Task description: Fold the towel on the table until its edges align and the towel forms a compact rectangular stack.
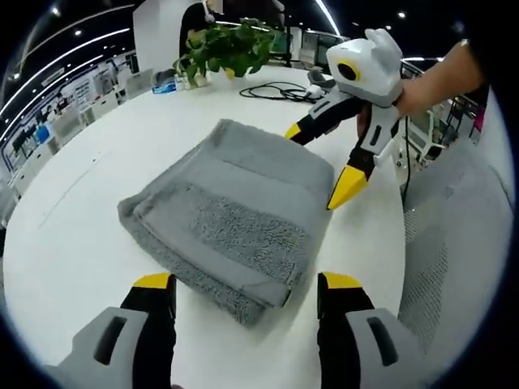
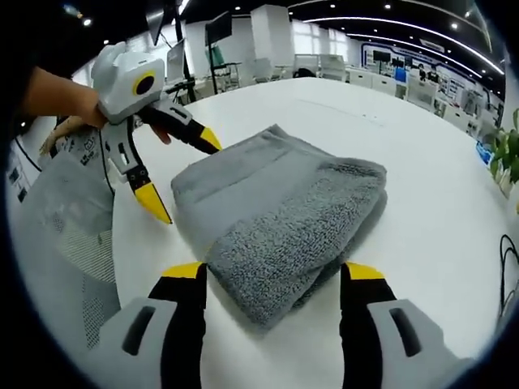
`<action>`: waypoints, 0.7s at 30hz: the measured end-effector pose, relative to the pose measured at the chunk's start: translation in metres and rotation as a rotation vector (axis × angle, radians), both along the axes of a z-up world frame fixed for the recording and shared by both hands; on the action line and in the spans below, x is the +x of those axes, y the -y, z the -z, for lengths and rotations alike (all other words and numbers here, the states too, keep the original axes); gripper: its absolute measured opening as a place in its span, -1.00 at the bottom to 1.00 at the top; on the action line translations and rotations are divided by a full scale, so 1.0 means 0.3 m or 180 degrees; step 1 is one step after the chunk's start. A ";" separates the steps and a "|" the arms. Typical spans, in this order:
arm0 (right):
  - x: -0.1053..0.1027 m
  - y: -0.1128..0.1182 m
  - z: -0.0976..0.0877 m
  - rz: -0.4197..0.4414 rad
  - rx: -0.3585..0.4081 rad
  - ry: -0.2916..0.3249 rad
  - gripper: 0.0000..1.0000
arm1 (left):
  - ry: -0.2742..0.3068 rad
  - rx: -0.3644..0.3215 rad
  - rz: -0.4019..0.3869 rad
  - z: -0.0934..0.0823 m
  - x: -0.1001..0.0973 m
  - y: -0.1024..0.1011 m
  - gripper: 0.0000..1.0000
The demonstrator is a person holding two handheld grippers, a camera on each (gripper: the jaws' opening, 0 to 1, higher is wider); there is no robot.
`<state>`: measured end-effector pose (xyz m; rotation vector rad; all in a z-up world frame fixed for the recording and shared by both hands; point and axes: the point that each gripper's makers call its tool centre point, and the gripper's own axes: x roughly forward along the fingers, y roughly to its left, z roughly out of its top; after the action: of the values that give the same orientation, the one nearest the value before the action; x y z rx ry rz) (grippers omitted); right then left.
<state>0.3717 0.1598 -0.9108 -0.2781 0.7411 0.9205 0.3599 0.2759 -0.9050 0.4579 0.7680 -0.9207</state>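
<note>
The round white table [image 1: 73,243] is seen bearing a folded grey towel [image 1: 231,215] near its middle. The towel is flanked by the left gripper [image 1: 243,285] and right gripper [image 2: 274,271], both spread wide, nothing pinched.

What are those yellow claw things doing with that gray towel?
A person holds one tool in each hand, both open and holding nothing. The gray towel is already folded into a thick rectangle on the white table. The left tool waits at one corner, and the right tool faces another. A potted plant and a black cable sit farther back.
</note>
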 end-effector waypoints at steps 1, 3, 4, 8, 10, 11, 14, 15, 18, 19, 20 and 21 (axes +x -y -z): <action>0.003 0.000 0.003 0.0013 0.0015 -0.0015 0.34 | -0.0011 0.0007 -0.0010 0.006 0.003 -0.002 0.42; 0.012 0.004 0.011 0.0014 -0.0009 -0.0008 0.33 | -0.0053 0.0018 -0.0048 0.015 0.005 0.000 0.38; 0.012 0.002 0.011 0.0010 -0.0017 -0.0006 0.33 | -0.0047 0.0025 -0.0042 0.017 0.007 0.002 0.37; 0.026 -0.002 0.026 0.0011 -0.0055 -0.0029 0.34 | -0.0042 0.0055 -0.0062 0.020 0.027 -0.003 0.30; 0.032 -0.005 0.031 0.0018 -0.0063 -0.0044 0.34 | -0.0047 0.0042 -0.0080 0.019 0.037 -0.005 0.29; 0.036 -0.006 0.032 0.0022 -0.0062 -0.0047 0.35 | -0.0067 0.0039 -0.0100 0.020 0.040 -0.006 0.29; 0.044 -0.009 0.037 0.0020 -0.0077 -0.0040 0.35 | -0.0069 0.0050 -0.0095 0.024 0.051 -0.008 0.29; 0.046 -0.009 0.039 0.0021 -0.0089 -0.0045 0.35 | -0.0075 0.0046 -0.0098 0.025 0.056 -0.007 0.29; 0.059 -0.013 0.026 0.0017 -0.0100 -0.0025 0.35 | -0.0070 0.0047 -0.0106 0.026 0.073 -0.008 0.29; 0.062 -0.012 0.025 0.0021 -0.0098 -0.0028 0.35 | -0.0068 0.0045 -0.0108 0.024 0.083 -0.009 0.29; 0.076 -0.010 0.026 0.0033 -0.0091 -0.0029 0.35 | -0.0067 0.0039 -0.0117 0.022 0.091 -0.010 0.28; 0.084 -0.009 0.025 0.0040 -0.0087 -0.0027 0.35 | -0.0066 0.0028 -0.0132 0.019 0.103 -0.011 0.28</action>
<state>0.3970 0.1625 -0.9183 -0.2935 0.7629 0.9006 0.3908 0.2793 -0.9106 0.4393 0.7979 -0.8848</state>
